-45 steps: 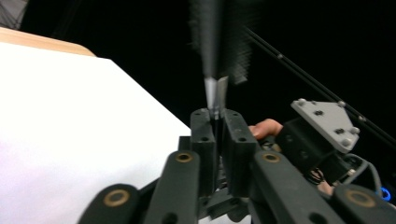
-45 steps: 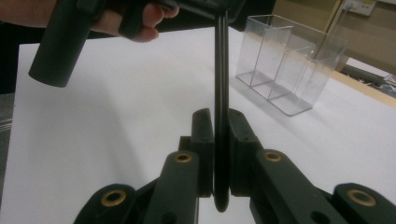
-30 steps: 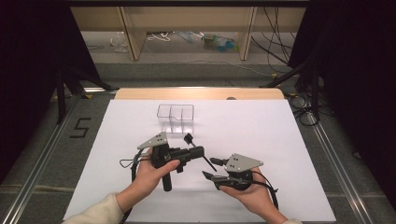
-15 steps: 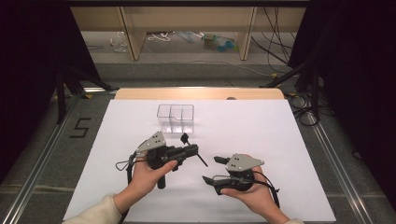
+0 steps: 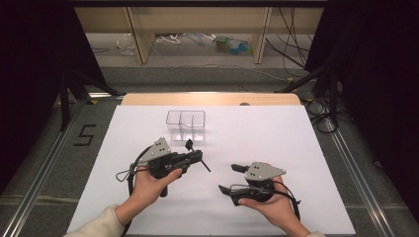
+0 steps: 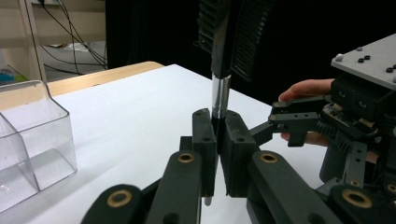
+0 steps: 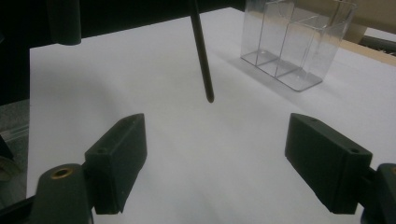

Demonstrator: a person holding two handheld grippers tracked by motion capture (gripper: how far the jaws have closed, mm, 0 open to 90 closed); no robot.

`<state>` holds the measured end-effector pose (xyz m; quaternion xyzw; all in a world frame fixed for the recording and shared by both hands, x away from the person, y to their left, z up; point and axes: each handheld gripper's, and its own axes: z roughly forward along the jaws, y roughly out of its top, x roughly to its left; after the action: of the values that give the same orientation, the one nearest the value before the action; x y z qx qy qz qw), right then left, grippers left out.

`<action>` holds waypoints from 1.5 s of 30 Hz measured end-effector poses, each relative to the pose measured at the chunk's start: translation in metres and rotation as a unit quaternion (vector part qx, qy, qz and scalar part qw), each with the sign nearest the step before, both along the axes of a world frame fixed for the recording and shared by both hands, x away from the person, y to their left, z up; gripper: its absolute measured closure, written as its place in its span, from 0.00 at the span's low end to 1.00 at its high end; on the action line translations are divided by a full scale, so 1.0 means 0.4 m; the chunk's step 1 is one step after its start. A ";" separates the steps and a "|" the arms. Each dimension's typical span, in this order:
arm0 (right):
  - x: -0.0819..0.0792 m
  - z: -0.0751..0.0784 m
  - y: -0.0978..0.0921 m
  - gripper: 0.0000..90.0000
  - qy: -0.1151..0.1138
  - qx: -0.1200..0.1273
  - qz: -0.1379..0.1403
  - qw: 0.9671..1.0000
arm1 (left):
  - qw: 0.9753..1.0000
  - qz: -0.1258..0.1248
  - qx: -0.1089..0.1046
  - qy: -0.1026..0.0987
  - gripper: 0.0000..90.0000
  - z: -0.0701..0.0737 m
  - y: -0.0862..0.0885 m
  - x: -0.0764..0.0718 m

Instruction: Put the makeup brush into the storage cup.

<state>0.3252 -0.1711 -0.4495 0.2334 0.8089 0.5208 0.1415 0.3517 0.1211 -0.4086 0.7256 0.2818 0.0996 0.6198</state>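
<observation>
A small black brush [image 5: 204, 165] with a comb-like head and a silver ferrule [image 6: 219, 93] is clamped by its handle in my left gripper [image 5: 200, 157], which is shut on it [image 6: 217, 122] left of the table's middle. Its head points up and its thin handle end [image 7: 201, 51] hangs over the white sheet. My right gripper [image 5: 230, 178] stands open to the right and nearer the front, jaws wide apart [image 7: 215, 140] with nothing between them. A clear two-compartment box [image 5: 186, 124] stands just behind the left gripper; it looks empty [image 6: 28, 140].
The white sheet [image 5: 276, 138] covers the table up to a wooden back edge [image 5: 212, 98]. Black curtains flank both sides. Behind the table a low shelf [image 5: 197, 42] holds cables and clutter. A "5" mark [image 5: 84, 134] lies on the floor at the left.
My left gripper has drawn back to the left and away from the right gripper, carrying the brush with it. The right gripper has stayed low near the front, open.
</observation>
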 end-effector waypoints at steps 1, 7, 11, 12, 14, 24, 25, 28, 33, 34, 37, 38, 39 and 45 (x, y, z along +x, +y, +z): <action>-0.004 0.005 -0.005 0.24 0.003 -0.012 -0.007 1.000 | 1.000 0.010 -0.006 0.010 0.94 -0.001 0.000 -0.004; -0.007 0.009 -0.015 0.24 -0.008 0.000 -0.008 1.000 | 1.000 0.013 0.009 -0.004 0.94 0.001 0.018 0.001; -0.011 0.017 -0.032 0.24 -0.013 0.008 -0.013 1.000 | 0.999 0.026 0.016 -0.010 0.94 0.006 0.031 0.001; -0.013 0.018 -0.035 0.24 -0.014 0.014 -0.017 1.000 | 0.999 0.029 0.018 -0.012 0.94 0.007 0.034 0.002; -0.015 0.021 -0.046 0.24 -0.019 0.016 -0.021 0.999 | 0.999 0.035 0.019 -0.010 0.94 0.008 0.039 0.002; -0.023 0.030 -0.085 0.24 -0.023 0.015 -0.036 0.999 | 0.998 0.051 0.029 -0.016 0.94 0.011 0.055 0.006; -0.024 0.031 -0.088 0.24 -0.024 0.015 -0.037 0.999 | 0.998 0.054 0.029 -0.016 0.94 0.012 0.057 0.006; -0.025 0.030 -0.096 0.24 -0.028 0.014 -0.043 0.999 | 0.998 0.055 0.033 -0.020 0.94 0.013 0.064 0.009; -0.028 0.032 -0.110 0.23 -0.028 0.017 -0.052 0.998 | 0.997 0.065 0.035 -0.021 0.94 0.015 0.073 0.009; -0.029 0.032 -0.113 0.23 -0.030 0.017 -0.053 0.998 | 0.997 0.067 0.034 -0.018 0.94 0.015 0.073 0.008; -0.034 0.034 -0.123 0.22 -0.028 0.017 -0.058 0.998 | 0.997 0.068 0.035 -0.018 0.94 0.014 0.077 0.010; -0.035 0.034 -0.126 0.22 -0.030 0.018 -0.060 0.998 | 0.997 0.069 0.038 -0.019 0.94 0.014 0.078 0.011; -0.037 0.036 -0.130 0.22 -0.029 0.014 -0.060 0.998 | 0.997 0.073 0.036 -0.015 0.94 0.014 0.079 0.010; -0.042 0.039 -0.144 0.22 -0.029 0.014 -0.063 0.997 | 0.996 0.079 0.041 -0.020 0.94 0.016 0.091 0.013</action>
<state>0.3085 -0.2286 -0.4340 0.2711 0.7809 0.5283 0.1940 0.3570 0.1575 -0.4020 0.7236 0.3220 0.1741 0.5852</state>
